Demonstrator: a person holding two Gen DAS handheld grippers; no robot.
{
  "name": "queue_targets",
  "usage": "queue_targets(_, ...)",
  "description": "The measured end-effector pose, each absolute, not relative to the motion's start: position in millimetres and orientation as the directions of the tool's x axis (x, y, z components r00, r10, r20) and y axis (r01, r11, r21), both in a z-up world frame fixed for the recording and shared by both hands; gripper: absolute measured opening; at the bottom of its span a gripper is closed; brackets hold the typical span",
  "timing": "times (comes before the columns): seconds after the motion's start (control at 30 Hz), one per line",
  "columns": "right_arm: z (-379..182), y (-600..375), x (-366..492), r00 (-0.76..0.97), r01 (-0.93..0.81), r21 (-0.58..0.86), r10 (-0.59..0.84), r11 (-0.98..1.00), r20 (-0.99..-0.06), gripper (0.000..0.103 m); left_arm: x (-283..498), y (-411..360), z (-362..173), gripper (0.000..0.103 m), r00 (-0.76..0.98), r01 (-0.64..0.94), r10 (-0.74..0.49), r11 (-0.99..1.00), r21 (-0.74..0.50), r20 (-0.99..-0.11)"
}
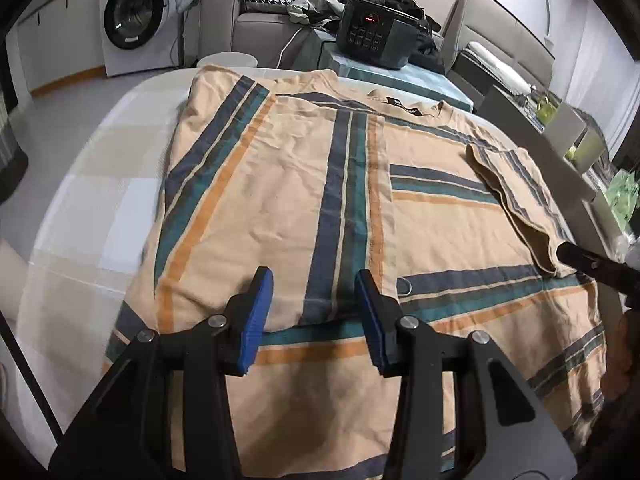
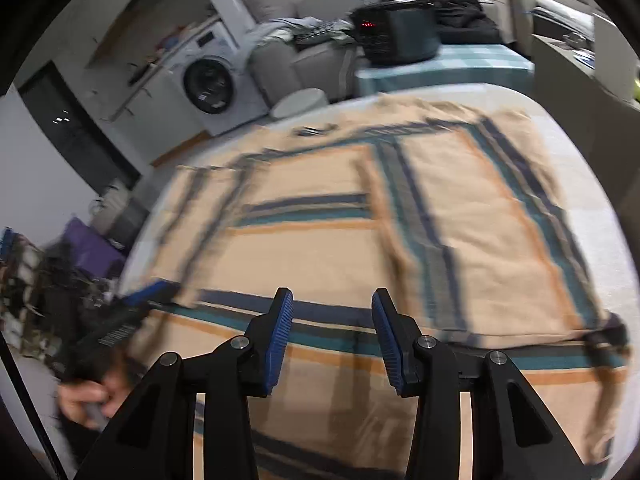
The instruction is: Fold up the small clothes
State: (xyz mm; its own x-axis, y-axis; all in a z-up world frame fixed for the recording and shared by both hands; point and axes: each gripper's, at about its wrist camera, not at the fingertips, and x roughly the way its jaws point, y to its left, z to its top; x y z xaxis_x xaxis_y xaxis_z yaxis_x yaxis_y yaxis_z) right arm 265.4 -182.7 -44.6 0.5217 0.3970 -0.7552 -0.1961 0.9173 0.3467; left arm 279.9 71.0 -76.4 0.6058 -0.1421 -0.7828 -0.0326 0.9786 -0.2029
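A tan shirt with navy, teal and orange stripes is lying flat on a pale checked table, collar pointing away from the person. Its left side is lying folded in over the middle, and a short sleeve is lying folded across the right part of the body.

The left gripper is hovering above the lower edge of the folded flap, its blue-padded jaws standing partly apart with only air between them; nothing is being held. The right gripper is hanging over the lower striped band of the shirt, its jaws likewise partly apart and gripping nothing. The right wrist view is showing the cloth blurred. In that view the left gripper is appearing at the shirt's left edge, with a hand wrapping its handle. In the left wrist view a dark finger of the right gripper is lying close to the sleeve's tip; whether it is touching cannot be told.

Beyond the table a black cooker is sitting on a teal-checked surface, and a washing machine is standing against the far wall.
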Motion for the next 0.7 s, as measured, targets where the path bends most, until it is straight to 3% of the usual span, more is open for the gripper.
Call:
queue_targets(0.17, -1, -122, 277, 0.532, -0.285, 0.367, 0.465, 0.885, -0.708, 0.047, 277, 76, -79, 0.039, 0.616, -0.029, -0.164, 0.973, -0.229, -0.771)
queue_targets(0.23, 4, -97, 297, 0.513, -0.303, 0.390, 0.493, 0.870, -0.702, 0.060, 278, 81, -79, 0.039, 0.618, -0.033, -0.187, 0.964, -0.263, -0.764)
queue_targets(0.47, -59, -47, 373, 0.441, -0.259, 0.442, 0.513, 0.859, -0.737, 0.060, 277, 87, -80, 0.039, 0.626, -0.038, -0.217, 0.951, -0.307, -0.749)
queue_targets(0.6, -89, -46, 396, 0.400, -0.207, 0.500, 0.539, 0.841, -0.741, 0.057, 276, 88, -80, 0.039, 0.629, -0.036, -0.221, 0.949, -0.312, -0.745)
queue_targets(0.67, -90, -42, 402, 0.418, -0.207, 0.477, 0.518, 0.854, -0.746, 0.051, 276, 88, -81, 0.039, 0.628, -0.035, -0.224, 0.949, -0.314, -0.745)
queue_targets(0.7, -93, -41, 405, 0.417, -0.204, 0.486, 0.525, 0.850, -0.742, 0.038, 276, 88, -81, 0.039, 0.630, -0.035, -0.224, 0.948, -0.316, -0.744)
